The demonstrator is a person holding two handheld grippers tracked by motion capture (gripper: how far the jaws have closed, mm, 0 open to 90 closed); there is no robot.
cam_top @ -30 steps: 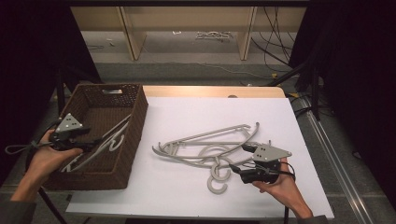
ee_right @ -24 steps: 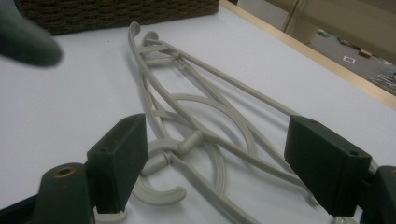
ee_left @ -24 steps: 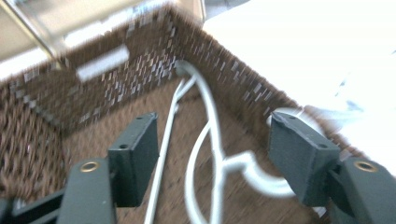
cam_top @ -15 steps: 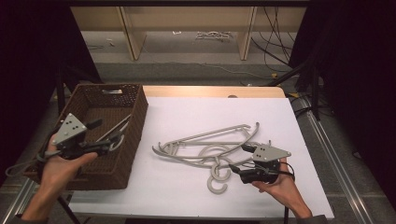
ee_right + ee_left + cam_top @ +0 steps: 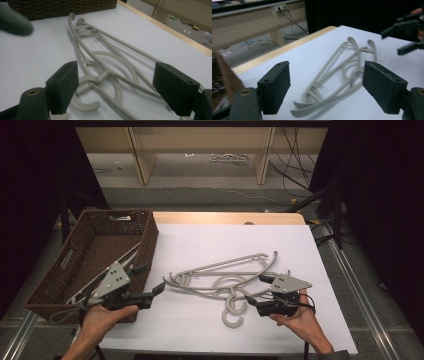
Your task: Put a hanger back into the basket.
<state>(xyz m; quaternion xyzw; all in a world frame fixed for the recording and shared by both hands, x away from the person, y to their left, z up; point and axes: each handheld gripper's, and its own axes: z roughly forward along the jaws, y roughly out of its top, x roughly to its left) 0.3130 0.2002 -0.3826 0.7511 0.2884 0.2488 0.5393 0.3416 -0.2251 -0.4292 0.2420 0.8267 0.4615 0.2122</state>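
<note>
Both jaws gape empty on the left hand-held gripper (image 5: 150, 292) and the right hand-held gripper (image 5: 257, 291). Grey plastic hangers (image 5: 222, 276) lie on the table (image 5: 200, 240) between them; a wicker basket (image 5: 87, 252) sits beside the left one.

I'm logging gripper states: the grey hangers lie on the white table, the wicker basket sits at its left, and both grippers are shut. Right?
Not quite: both grippers are open. The left gripper and right gripper views show their jaws spread wide with nothing between. The hangers do lie on the table, the basket at its left.

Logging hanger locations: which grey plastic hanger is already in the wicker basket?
The grey plastic hanger lying inside the brown wicker basket, partly behind the left gripper. The other grey hangers lie stacked on the white table.
</note>
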